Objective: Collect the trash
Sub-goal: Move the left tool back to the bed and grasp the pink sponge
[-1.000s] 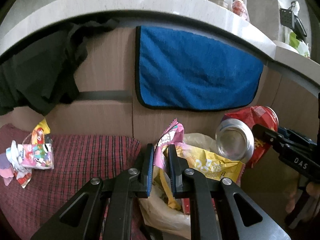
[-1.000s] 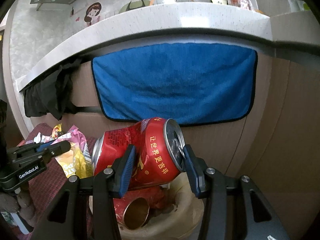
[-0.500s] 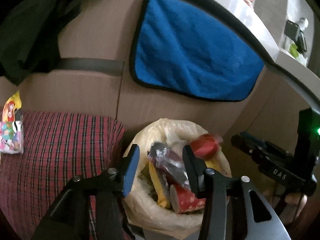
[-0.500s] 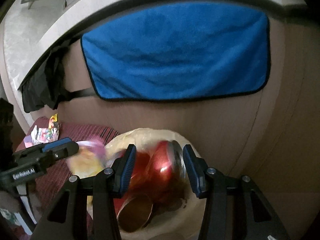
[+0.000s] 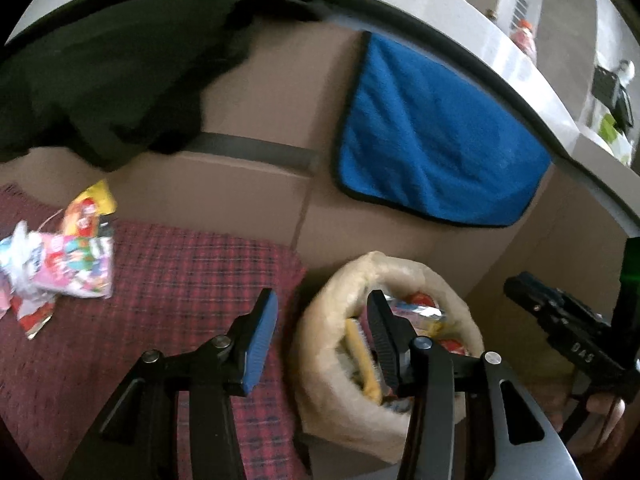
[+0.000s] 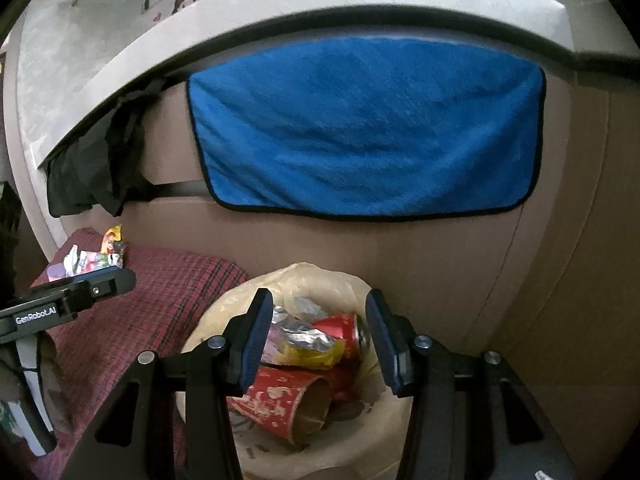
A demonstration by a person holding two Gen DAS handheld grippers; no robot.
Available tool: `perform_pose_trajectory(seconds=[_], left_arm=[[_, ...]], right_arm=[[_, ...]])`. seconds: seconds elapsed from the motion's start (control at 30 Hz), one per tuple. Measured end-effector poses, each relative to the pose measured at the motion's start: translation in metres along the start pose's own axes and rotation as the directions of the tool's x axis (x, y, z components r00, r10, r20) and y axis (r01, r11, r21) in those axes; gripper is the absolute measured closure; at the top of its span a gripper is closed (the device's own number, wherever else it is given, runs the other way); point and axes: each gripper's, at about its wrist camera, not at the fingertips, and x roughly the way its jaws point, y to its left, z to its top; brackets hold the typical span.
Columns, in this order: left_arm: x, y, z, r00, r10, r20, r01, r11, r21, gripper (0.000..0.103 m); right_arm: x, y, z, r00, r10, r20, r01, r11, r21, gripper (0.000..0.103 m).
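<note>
Left wrist cam: left gripper (image 5: 320,312) has its jaws parted with nothing between them. They straddle the near rim of the trash bag (image 5: 320,320), which sits at about 4 o'clock. The leftover wrappers (image 5: 60,264) lie on the plaid cloth (image 5: 180,280) out at 9 o'clock, long side running roughly left to right, well apart from the bag.

Right wrist cam: right gripper (image 6: 320,336) is wide open and empty, hovering right over the bag (image 6: 320,276); red can (image 6: 340,330) is inside. The wrappers (image 6: 92,256) are far off at 10 o'clock, so the left hand looks nearer.
</note>
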Motion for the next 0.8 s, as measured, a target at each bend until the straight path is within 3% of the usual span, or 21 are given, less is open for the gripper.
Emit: perform_pose_trajectory(seconds=[0.27, 0.43, 0.8], left_arm=[[-0.044, 0.061, 0.002, 0.995, 0.088, 0.057, -0.083, 0.993, -0.085, 0.055], [-0.073, 0.11, -0.004, 0.985, 0.154, 0.077, -0.142, 0.978, -0.152, 0.055], [-0.13, 0.241, -0.026, 0.95, 0.305, 0.073, -0.267, 0.909, -0.319, 0.055]], right_arm=[[-0.012, 0.033, 0.013, 0.999, 0.048, 0.025, -0.048, 0.999, -0.011, 0.057], [-0.011, 0.077, 0.019, 0.994, 0.11, 0.026, -0.108, 0.993, -0.054, 0.057], [0.019, 0.187, 0.023, 0.975, 0.221, -0.028, -0.222, 0.961, -0.165, 0.057]])
